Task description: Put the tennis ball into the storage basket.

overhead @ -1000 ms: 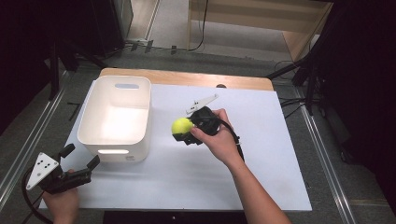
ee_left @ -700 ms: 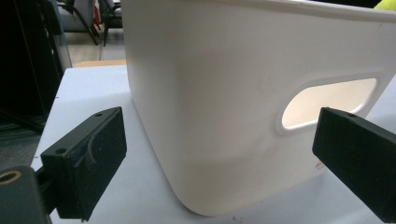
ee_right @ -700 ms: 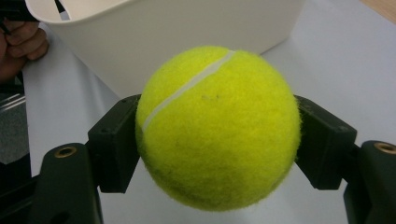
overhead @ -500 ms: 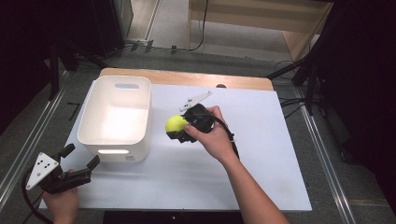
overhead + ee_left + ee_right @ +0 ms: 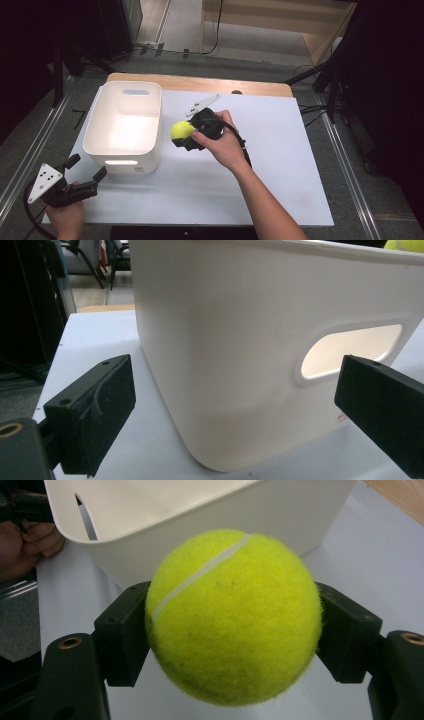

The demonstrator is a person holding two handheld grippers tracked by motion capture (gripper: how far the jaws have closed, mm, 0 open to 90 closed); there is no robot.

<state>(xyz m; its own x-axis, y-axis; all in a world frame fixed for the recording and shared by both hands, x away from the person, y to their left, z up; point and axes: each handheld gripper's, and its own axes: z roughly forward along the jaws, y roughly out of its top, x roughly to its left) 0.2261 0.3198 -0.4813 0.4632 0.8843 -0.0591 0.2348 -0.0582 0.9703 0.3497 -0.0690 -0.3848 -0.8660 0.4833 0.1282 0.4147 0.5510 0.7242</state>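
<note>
Currently mid-transport. White sheet-covered table (image 5: 280,165) carries the white rectangular plastic bin (image 5: 107,150), handle cut-outs in its end walls. Right gripper (image 5: 186,141) is clamped on the fuzzy yellow-green tennis ball (image 5: 183,130), held just beside the bin's right wall, above the table and outside the rim. Left gripper (image 5: 87,176) sits near the bin's near corner, jaws spread, nothing between them. Small white flat tool (image 5: 202,104) lies behind the right hand. Next, I'd judge: carry over the rim, then release.
</note>
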